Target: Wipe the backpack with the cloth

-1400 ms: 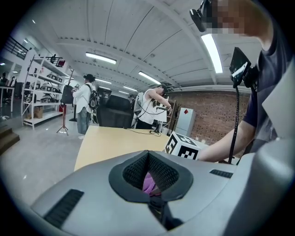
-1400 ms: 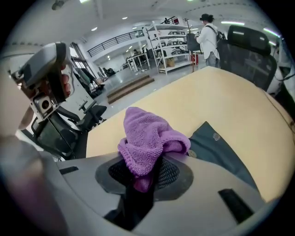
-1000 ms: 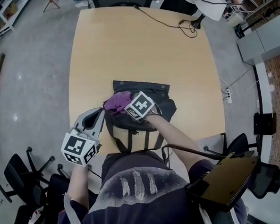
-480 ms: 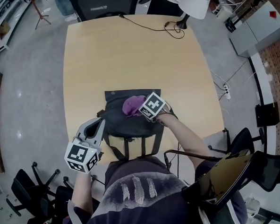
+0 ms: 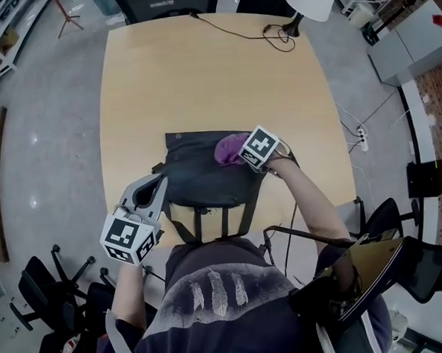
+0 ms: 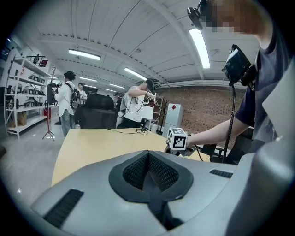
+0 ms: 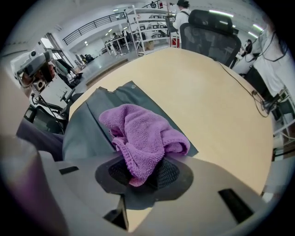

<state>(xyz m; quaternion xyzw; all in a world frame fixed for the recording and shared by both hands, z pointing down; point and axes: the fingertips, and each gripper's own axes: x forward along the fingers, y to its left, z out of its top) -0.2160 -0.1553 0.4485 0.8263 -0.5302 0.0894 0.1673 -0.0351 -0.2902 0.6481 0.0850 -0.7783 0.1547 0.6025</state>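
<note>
The backpack (image 5: 199, 184) is lying at the table's (image 5: 200, 76) 6 o'clock. We are pressing the cloth (image 5: 230, 147), clamped in our right gripper (image 5: 243, 153), at its 1 o'clock corner. The left gripper (image 5: 157, 189), closed empty at 8 o'clock, should be steadying it.

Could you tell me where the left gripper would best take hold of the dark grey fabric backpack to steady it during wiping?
Probably a black webbing strap at the dark grey fabric backpack's near edge, approached from the person's side. The bag lies flat, offering little to pinch, whereas the straps trail free near the shut left gripper, clear of the purple cloth in the right gripper.
</note>
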